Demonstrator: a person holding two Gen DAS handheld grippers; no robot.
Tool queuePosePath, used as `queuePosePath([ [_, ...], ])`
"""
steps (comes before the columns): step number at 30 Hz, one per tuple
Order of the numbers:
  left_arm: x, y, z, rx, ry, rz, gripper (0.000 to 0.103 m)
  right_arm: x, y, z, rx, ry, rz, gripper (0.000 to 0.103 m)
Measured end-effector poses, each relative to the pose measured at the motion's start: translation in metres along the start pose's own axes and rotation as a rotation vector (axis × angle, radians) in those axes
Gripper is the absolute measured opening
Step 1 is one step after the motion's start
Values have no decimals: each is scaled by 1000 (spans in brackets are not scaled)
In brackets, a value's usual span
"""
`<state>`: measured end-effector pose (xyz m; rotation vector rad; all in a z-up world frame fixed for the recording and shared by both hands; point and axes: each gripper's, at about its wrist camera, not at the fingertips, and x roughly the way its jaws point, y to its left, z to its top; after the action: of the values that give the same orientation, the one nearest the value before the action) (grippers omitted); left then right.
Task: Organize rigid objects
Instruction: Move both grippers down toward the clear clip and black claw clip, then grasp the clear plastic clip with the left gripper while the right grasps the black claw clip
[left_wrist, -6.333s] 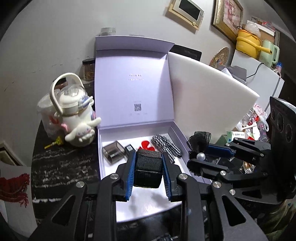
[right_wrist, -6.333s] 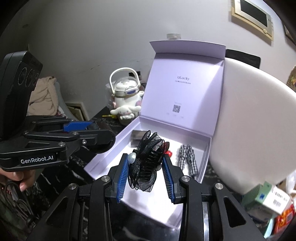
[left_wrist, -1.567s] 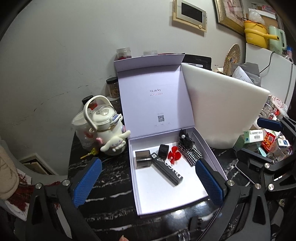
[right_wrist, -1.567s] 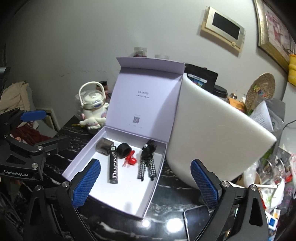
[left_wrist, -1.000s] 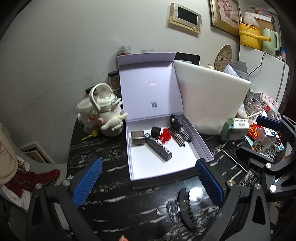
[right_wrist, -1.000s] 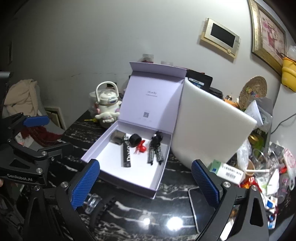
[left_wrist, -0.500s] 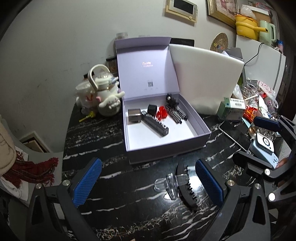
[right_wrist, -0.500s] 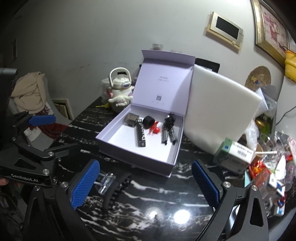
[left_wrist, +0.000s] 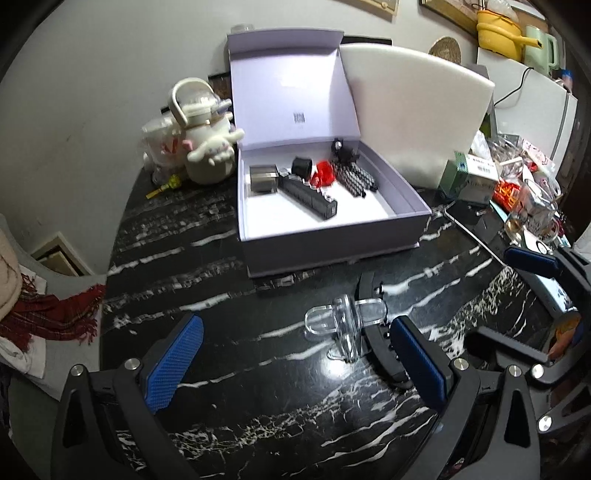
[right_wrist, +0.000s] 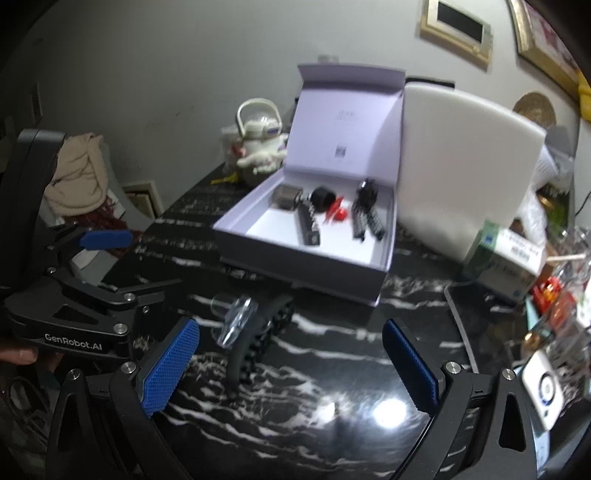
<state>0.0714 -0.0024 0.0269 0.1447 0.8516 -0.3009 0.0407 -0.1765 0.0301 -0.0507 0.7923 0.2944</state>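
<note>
Now 2 grippers wide, empty-handed.

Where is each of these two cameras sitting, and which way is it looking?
Left wrist view: rides the left gripper, looking forward over the black marble table at the open lilac box; both blue-padded fingers show, spread wide.
Right wrist view: rides the right gripper, facing the same box from further right; its spread fingers show, plus the left gripper at its left edge.
Shared: the box and the clear hair claw.
</note>
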Motion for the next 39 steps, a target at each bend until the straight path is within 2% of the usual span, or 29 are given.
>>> queuePosePath([
  [12,24,17,-21,-56,36,-49,103,45,6,-23,28,103,75,101],
  [18,36,22,-22,-65,51,-64,103,68,13,-26,17,152,96,93],
  [23,45,25,-20,-61,54,-60,103,85,9,-27,51,205,130,76],
  [26,47,25,-19,-63,51,-76,103,87,8,-26,48,188,125,69],
  [32,53,16,-16,-55,54,-131,103,85,-3,-25,78,180,133,30],
  [39,66,-7,-11,-24,70,-164,103,75,-19,-33,77,178,92,29],
])
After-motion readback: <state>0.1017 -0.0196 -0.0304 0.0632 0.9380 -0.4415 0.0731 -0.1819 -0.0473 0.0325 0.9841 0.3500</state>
